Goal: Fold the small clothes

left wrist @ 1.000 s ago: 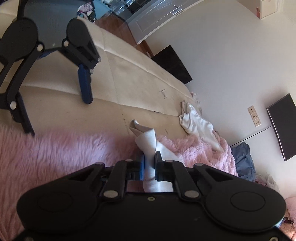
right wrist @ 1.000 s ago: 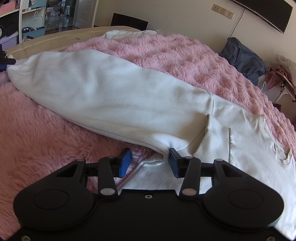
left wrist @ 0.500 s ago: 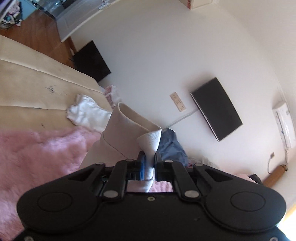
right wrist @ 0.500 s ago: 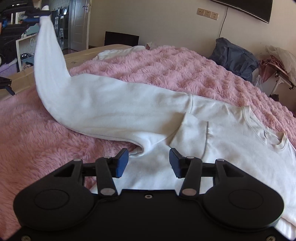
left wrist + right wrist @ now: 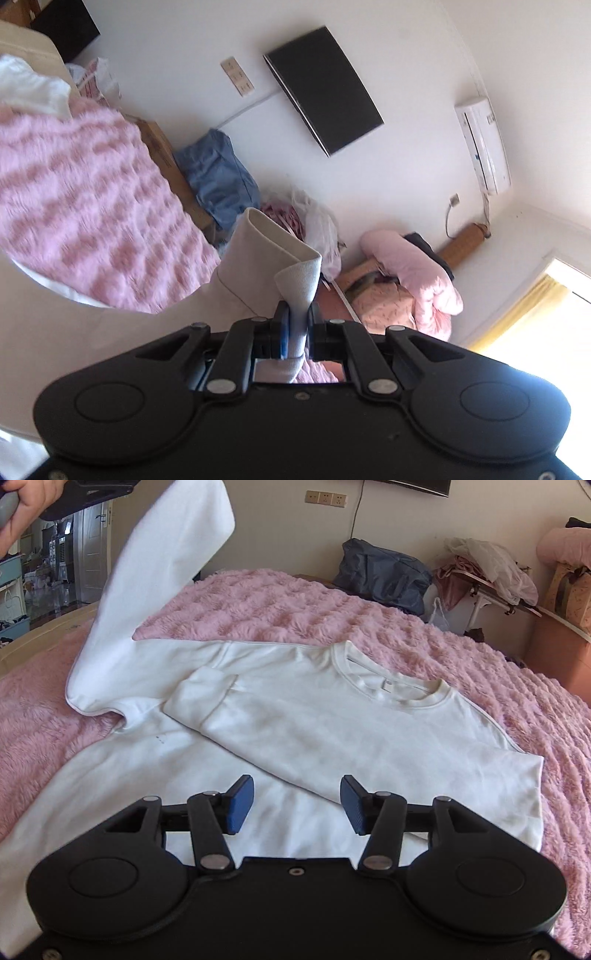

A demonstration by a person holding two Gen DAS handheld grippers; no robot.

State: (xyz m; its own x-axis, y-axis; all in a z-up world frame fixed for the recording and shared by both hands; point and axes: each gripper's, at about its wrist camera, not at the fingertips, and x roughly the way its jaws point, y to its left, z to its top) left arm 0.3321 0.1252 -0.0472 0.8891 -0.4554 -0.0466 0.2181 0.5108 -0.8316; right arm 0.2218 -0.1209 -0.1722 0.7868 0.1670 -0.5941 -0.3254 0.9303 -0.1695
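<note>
The white sweatshirt lies flat on the pink blanket, one sleeve folded across its chest. The left claw, clamped on the other sleeve's cuff, holds it lifted above the sweatshirt. The right claw hovers spread apart over its hem.

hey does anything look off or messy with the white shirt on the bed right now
Nothing damaged. The white sweatshirt lies on the pink blanket with one sleeve folded across its chest; the other sleeve is raised, its cuff clamped in the left tongs. The right tongs are open above it.
</note>
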